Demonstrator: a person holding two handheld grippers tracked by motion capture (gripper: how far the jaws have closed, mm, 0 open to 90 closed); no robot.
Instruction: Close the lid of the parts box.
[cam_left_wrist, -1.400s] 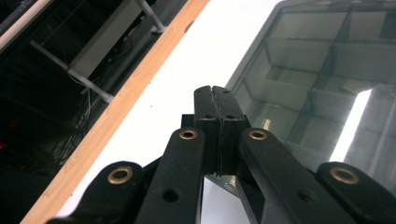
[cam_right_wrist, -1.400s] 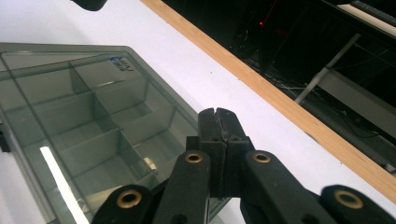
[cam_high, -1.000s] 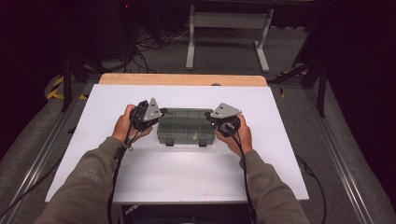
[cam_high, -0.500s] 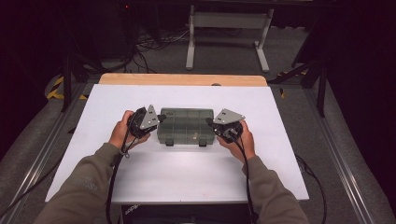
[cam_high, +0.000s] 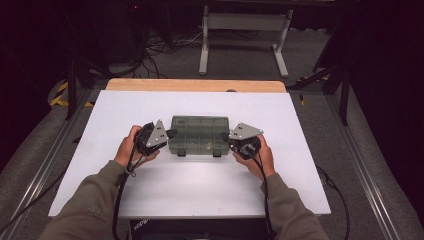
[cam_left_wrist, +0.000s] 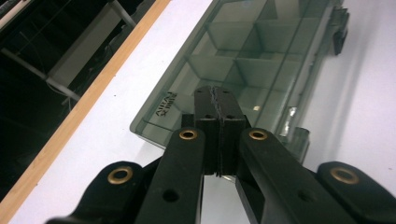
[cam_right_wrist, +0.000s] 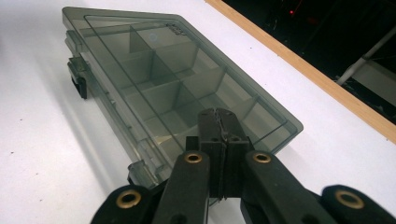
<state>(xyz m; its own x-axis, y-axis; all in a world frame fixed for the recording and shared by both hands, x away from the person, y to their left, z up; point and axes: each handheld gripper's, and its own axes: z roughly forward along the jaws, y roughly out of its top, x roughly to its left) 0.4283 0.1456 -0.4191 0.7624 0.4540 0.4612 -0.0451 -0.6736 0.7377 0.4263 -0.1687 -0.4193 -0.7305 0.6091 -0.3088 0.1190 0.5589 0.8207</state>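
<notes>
A smoke-grey clear compartment box (cam_high: 200, 134) lies shut in the middle of the white table (cam_high: 150, 195), its two dark latches on the near side. My left gripper (cam_high: 172, 133) is at the box's left end with its jaws shut and nothing between them. In the left gripper view the shut tips (cam_left_wrist: 216, 91) hang over the lid (cam_left_wrist: 261, 51). My right gripper (cam_high: 226, 136) is at the right end, also shut and empty. In the right gripper view its tips (cam_right_wrist: 218, 114) sit over the lid's near corner (cam_right_wrist: 154, 70). Whether either touches the lid I cannot tell.
A wooden strip (cam_high: 195, 85) runs along the table's far edge. Beyond it a grey metal stand (cam_high: 245, 30) and cables lie on the dark floor. Rails run along both sides of the table. White tabletop lies around the box.
My left gripper has slid a little along the box's left end toward the near side. The right gripper has hardly shifted. Both stayed shut.
</notes>
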